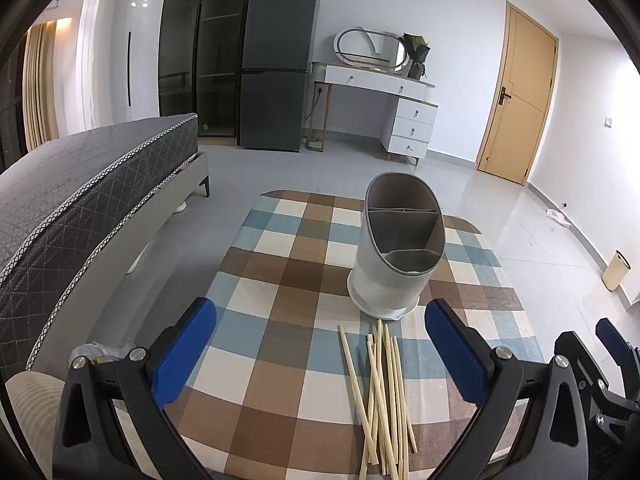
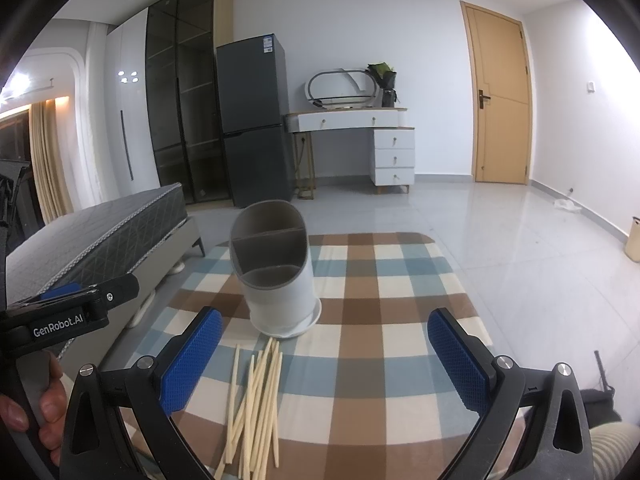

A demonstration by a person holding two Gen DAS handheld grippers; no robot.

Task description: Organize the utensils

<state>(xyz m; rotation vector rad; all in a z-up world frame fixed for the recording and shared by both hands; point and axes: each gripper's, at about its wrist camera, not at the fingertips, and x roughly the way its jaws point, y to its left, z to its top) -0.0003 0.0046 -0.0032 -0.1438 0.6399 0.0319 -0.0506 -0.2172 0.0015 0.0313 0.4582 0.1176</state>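
Blue-padded left tongs [image 1: 320, 354] spread wide and empty, right tongs [image 2: 325, 360] likewise, chopsticks [image 2: 256, 404] on checked table [image 2: 380, 360]

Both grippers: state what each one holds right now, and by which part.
Nothing is held. The left gripper and right gripper are both open and empty; the pale wooden chopsticks lie loose on the checked tablecloth, before the grey-and-white oval utensil holder.
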